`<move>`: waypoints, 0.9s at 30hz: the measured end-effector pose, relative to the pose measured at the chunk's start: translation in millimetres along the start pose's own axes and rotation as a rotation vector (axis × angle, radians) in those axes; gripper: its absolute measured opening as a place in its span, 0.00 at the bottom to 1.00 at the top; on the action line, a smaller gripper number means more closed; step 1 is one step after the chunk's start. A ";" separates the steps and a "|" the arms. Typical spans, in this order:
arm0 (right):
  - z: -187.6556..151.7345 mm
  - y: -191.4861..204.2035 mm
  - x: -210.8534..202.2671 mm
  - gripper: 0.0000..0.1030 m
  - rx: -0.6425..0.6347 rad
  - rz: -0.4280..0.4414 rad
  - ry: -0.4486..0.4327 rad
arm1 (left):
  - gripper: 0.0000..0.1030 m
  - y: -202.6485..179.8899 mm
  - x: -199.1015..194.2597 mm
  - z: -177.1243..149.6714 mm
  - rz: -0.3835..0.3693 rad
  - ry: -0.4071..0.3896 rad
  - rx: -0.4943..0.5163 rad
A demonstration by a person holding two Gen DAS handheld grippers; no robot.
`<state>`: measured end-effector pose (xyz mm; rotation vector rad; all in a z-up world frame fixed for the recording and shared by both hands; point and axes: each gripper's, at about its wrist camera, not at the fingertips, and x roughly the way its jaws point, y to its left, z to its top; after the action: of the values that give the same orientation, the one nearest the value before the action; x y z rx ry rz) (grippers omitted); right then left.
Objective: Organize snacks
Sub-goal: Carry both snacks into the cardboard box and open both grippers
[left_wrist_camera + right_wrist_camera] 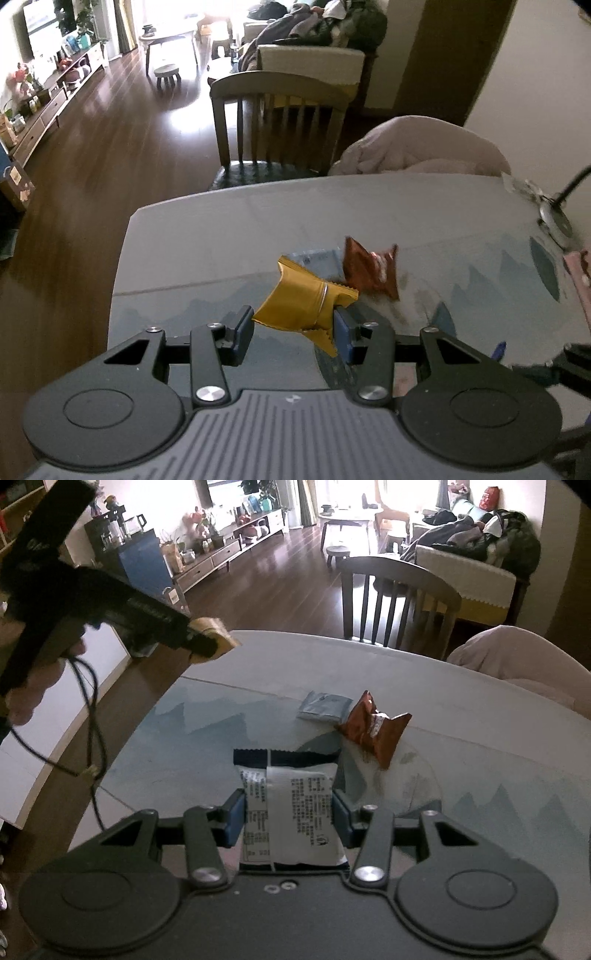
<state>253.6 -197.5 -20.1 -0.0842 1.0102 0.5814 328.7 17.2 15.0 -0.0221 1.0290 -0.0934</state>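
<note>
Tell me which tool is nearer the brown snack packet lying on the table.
Right, probably. The right tool, shut on a white packet, hangs just short of the brown packet. The left tool, gripping a gold packet, is raised off near the table's left edge.

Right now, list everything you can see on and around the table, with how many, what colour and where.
gold snack packet: one, gold, held in the left gripper
white snack packet: one, white with dark ends, held in the right gripper
brown snack packet: one, brown, lying on the table
grey packet: one, grey, flat on the table, just behind the brown one
table: one, pale grey with a blue mountain pattern
chair: one, dark wood, at the far side of the table
pink cloth: one, pale pink, bunched past the far table edge
left gripper: one, black, jaws closed on the gold packet
right gripper: one, black, jaws closed on the white packet
</note>
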 end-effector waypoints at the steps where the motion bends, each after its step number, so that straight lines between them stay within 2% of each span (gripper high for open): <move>1: -3.5 2.3 -3.2 0.46 0.000 -0.002 -0.002 | 0.43 -1.2 -6.5 -6.1 -0.005 0.002 0.003; 15: -59.1 37.7 -36.7 0.46 0.026 0.008 0.014 | 0.43 -18.3 -67.7 -110.5 -0.064 0.018 0.027; 24: -103.1 46.7 -22.0 0.46 0.071 0.017 0.099 | 0.43 -30.0 -58.8 -176.2 -0.137 0.117 0.021; 27: -118.2 47.5 -13.0 0.46 0.090 0.019 0.129 | 0.43 -34.5 -50.9 -196.3 -0.140 0.145 0.027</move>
<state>133.5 -201.6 -64.3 -0.0325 1.1627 0.5527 132.2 -7.7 -40.6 -0.0636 1.1702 -0.2395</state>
